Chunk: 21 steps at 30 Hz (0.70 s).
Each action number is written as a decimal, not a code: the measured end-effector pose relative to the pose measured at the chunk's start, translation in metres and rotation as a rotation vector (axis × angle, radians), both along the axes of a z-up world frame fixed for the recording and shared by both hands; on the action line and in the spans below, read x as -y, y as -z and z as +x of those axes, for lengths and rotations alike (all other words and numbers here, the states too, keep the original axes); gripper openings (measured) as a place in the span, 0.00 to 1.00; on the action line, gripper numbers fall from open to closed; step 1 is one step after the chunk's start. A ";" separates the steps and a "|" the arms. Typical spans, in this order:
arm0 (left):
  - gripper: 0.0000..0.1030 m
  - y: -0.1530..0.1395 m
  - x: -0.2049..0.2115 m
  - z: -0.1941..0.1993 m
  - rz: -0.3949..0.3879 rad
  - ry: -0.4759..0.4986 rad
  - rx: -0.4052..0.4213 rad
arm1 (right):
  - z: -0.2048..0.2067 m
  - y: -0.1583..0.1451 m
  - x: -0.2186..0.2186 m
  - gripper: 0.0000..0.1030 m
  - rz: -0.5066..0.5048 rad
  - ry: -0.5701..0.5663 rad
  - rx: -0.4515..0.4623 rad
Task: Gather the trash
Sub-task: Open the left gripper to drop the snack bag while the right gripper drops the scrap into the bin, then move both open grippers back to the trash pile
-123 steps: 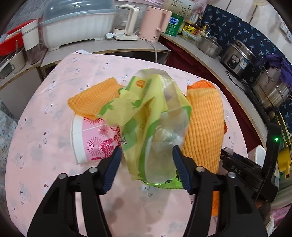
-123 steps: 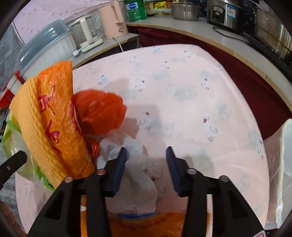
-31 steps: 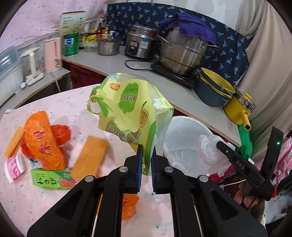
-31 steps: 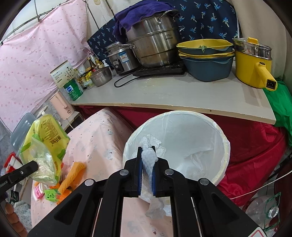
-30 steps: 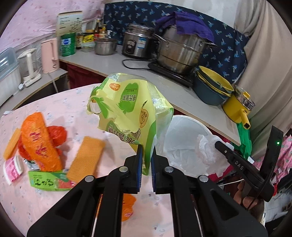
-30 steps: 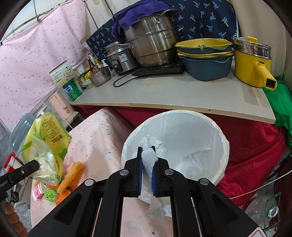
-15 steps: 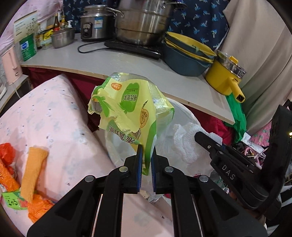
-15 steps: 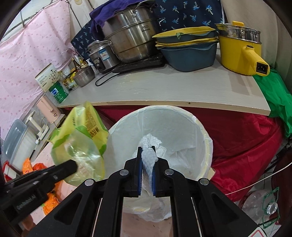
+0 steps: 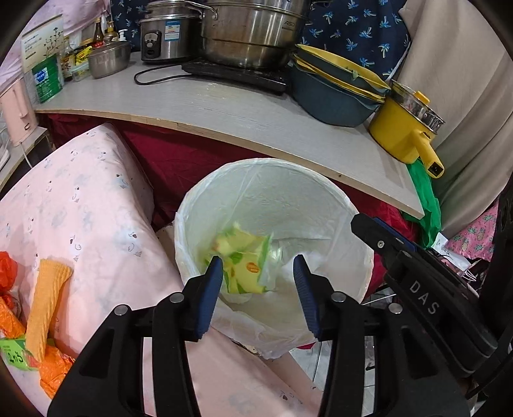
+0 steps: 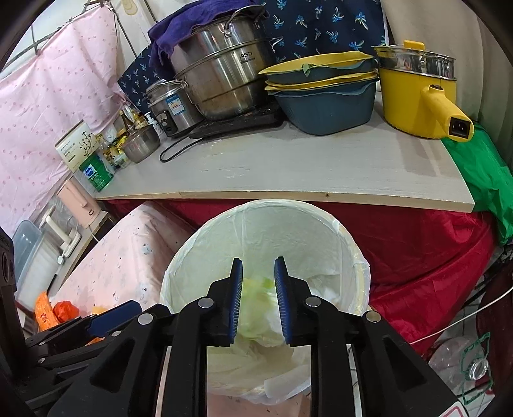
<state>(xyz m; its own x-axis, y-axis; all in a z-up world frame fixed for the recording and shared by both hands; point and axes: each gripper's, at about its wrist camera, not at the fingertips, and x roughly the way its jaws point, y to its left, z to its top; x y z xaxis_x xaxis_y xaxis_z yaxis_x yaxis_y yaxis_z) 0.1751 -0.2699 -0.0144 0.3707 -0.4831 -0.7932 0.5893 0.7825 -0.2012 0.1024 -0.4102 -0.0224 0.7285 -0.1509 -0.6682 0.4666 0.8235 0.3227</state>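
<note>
A round bin with a white liner (image 9: 275, 189) stands beside the pink table (image 9: 80, 205); it also shows in the right wrist view (image 10: 288, 218). A yellow-green plastic bag (image 9: 247, 259) lies inside the bin and appears blurred in the right wrist view (image 10: 256, 288). My left gripper (image 9: 258, 282) is open and empty over the bin's near rim. My right gripper (image 10: 258, 296) is open and empty above the bin; it shows at the right of the left wrist view (image 9: 384, 237). The white tissue cannot be told apart from the liner.
An orange waffle cloth (image 9: 45, 301), orange wrappers (image 9: 9, 320) and a green packet (image 9: 14, 356) lie on the table's left. A grey counter (image 9: 224, 106) behind the bin holds steel pots (image 9: 247, 29), blue-yellow basins (image 9: 333, 93) and a yellow pot (image 9: 404, 128). Red cloth (image 10: 433, 243) hangs below.
Both grippers have opened over the bin. The yellow-green bag has dropped from my left gripper into the bin, and the white tissue has left my right gripper.
</note>
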 end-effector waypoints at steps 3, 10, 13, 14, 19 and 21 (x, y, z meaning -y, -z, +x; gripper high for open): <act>0.42 -0.002 -0.006 0.001 -0.003 -0.014 -0.001 | 0.000 -0.003 -0.003 0.26 -0.003 -0.003 0.002; 0.42 -0.010 -0.029 -0.003 -0.011 -0.048 0.014 | -0.003 -0.014 -0.019 0.28 -0.019 -0.017 0.010; 0.42 -0.014 -0.043 -0.005 -0.015 -0.070 0.022 | -0.003 -0.020 -0.030 0.32 -0.029 -0.033 0.017; 0.43 -0.016 -0.049 -0.006 -0.018 -0.080 0.026 | -0.003 -0.022 -0.035 0.33 -0.032 -0.039 0.019; 0.44 -0.020 -0.078 -0.009 -0.028 -0.131 0.031 | 0.001 -0.029 -0.062 0.33 -0.047 -0.090 0.017; 0.46 -0.021 -0.093 -0.010 -0.030 -0.155 0.032 | 0.002 -0.032 -0.073 0.33 -0.051 -0.110 0.019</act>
